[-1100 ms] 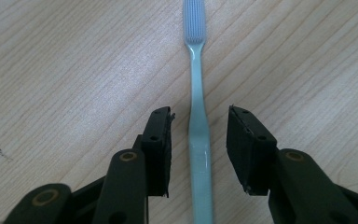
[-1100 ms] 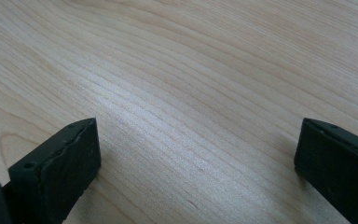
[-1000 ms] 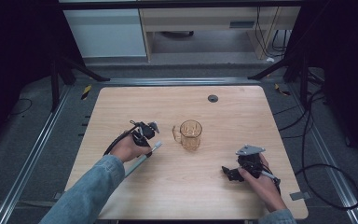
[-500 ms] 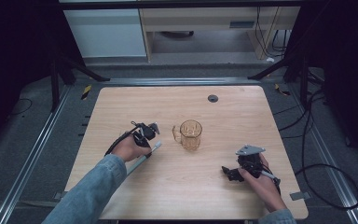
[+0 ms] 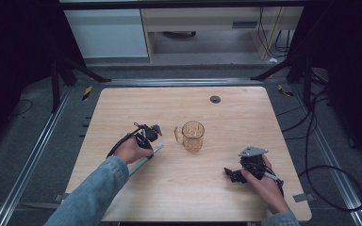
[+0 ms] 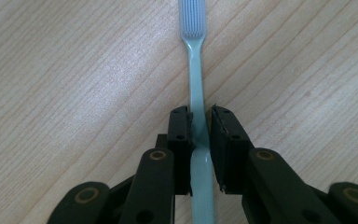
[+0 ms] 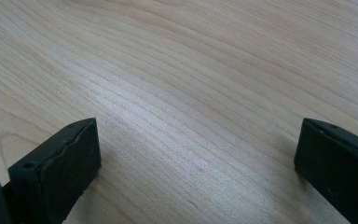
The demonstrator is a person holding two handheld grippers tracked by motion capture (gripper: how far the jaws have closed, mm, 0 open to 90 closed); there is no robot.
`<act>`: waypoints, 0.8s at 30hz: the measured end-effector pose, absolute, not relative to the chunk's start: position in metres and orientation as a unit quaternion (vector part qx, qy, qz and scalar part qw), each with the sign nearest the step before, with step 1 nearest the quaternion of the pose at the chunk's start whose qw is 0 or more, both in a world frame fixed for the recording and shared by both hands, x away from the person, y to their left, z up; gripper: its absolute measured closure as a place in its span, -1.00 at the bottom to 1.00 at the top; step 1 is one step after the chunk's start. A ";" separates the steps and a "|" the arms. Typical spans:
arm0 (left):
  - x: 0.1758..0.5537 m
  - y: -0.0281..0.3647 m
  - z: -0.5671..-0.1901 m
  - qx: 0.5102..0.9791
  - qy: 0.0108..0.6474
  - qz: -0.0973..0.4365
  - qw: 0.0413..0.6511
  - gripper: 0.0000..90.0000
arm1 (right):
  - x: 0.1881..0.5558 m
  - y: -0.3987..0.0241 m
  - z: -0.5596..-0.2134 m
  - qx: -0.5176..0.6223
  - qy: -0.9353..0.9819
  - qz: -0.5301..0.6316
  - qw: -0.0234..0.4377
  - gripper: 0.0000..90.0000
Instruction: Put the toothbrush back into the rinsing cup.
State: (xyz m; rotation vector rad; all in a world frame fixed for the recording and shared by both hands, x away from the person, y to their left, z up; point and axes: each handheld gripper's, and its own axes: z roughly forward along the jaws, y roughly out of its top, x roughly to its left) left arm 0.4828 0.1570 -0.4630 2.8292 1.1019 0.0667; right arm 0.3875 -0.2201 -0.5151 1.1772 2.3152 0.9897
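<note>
Pale-blue toothbrush (image 6: 197, 70), bristles pointing away, lies lengthwise clamped in left claw (image 6: 199, 135); right claw (image 7: 196, 154) gapes apart.

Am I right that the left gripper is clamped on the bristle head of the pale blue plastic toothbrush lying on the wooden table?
Not quite. The left gripper is clamped on the pale blue plastic toothbrush at its handle, not its bristle head, which lies beyond the jaws on the wooden table. The left gripper view shows this.
</note>
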 end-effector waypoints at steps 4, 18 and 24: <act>0.483 0.157 -0.463 0.931 0.362 0.022 0.051 0.75 | 0.387 -0.220 -0.515 0.417 0.819 0.350 0.180 -0.99; 0.483 0.163 -0.438 0.923 0.373 0.044 0.080 0.76 | 0.387 -0.220 -0.515 0.417 0.819 0.350 0.180 -0.99; 0.485 0.164 -0.426 0.922 0.374 0.054 0.088 0.76 | 0.388 -0.220 -0.515 0.416 0.820 0.350 0.181 -0.99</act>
